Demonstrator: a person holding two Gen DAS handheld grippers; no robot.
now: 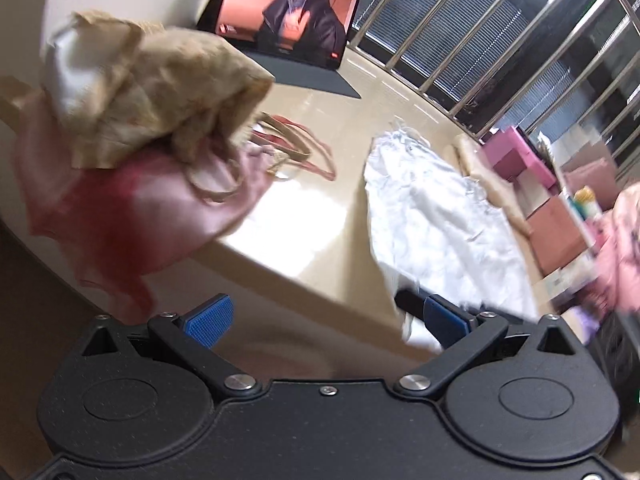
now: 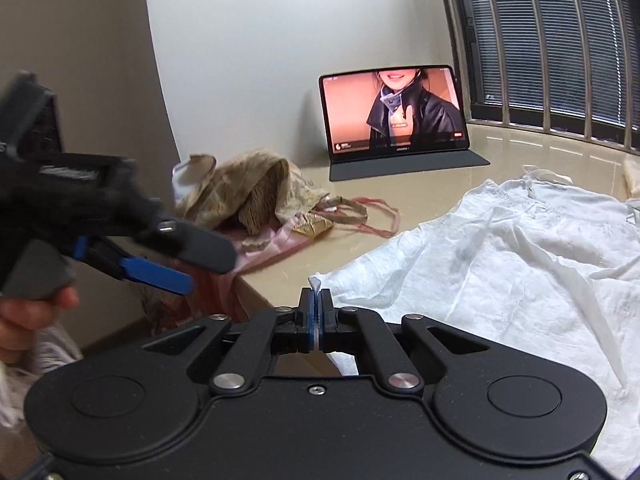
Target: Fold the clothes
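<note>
Right wrist: hand-held gripper (image 2: 318, 312) pinches the white garment's (image 2: 500, 248) near corner.

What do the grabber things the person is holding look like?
Both match. The right gripper has a wide black plastic body with two round bulges, black linkage bars joined by shiny silver bolts, and two short black fingers with bright blue ridged pads. The left gripper is the same: black, with blue pads and silver bolts. No cables show. The sleeve is too blurred to describe.

Dim, motion-blurred fisheye, tabletop (image 1: 308, 216) glare
</note>
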